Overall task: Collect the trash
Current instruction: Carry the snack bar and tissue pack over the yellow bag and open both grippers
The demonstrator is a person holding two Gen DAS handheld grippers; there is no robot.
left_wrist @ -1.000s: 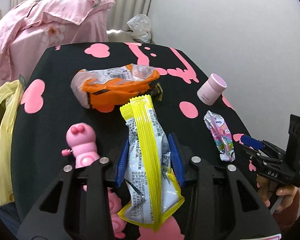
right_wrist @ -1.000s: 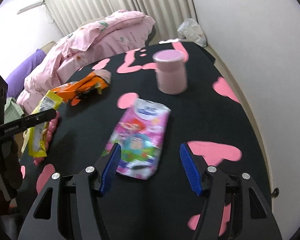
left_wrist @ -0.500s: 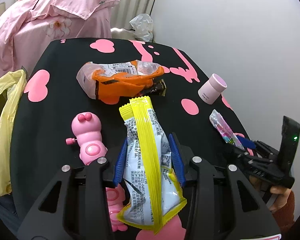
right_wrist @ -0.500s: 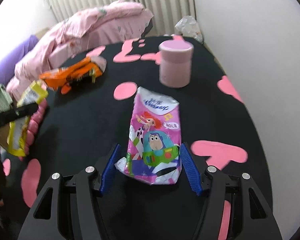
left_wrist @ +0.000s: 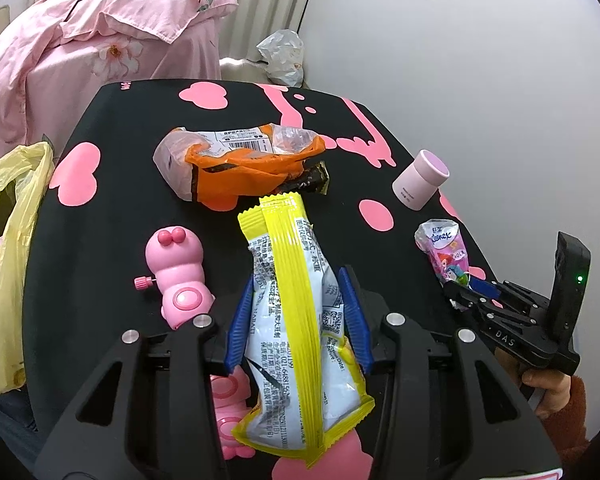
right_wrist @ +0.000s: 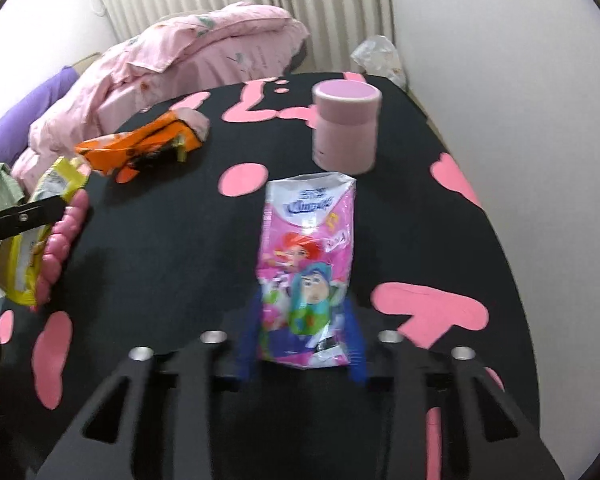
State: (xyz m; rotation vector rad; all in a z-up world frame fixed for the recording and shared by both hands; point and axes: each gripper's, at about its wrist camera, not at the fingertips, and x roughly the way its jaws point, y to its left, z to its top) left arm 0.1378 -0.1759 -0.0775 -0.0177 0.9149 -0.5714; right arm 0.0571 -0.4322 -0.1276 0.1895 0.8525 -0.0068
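Observation:
My left gripper (left_wrist: 296,312) is shut on a yellow and white snack wrapper (left_wrist: 296,320) and holds it above the black table with pink hearts (left_wrist: 120,216). My right gripper (right_wrist: 302,324) is shut on a pink cartoon tissue pack (right_wrist: 306,256), which also shows in the left wrist view (left_wrist: 446,252). An orange crumpled wrapper (left_wrist: 244,164) lies mid-table, also in the right wrist view (right_wrist: 140,148). The left gripper and its wrapper (right_wrist: 32,240) show at the left of the right wrist view.
A pink cylinder jar (right_wrist: 346,128) stands just beyond the tissue pack. A pink wind-up caterpillar toy (left_wrist: 178,276) lies left of my left gripper. A yellow plastic bag (left_wrist: 8,248) hangs at the table's left edge. Pink bedding (left_wrist: 100,52) lies behind.
My right gripper moved onto the tissue pack and closed on it, lifting its near end. My left gripper kept hold of the yellow wrapper and drew back and up a little.

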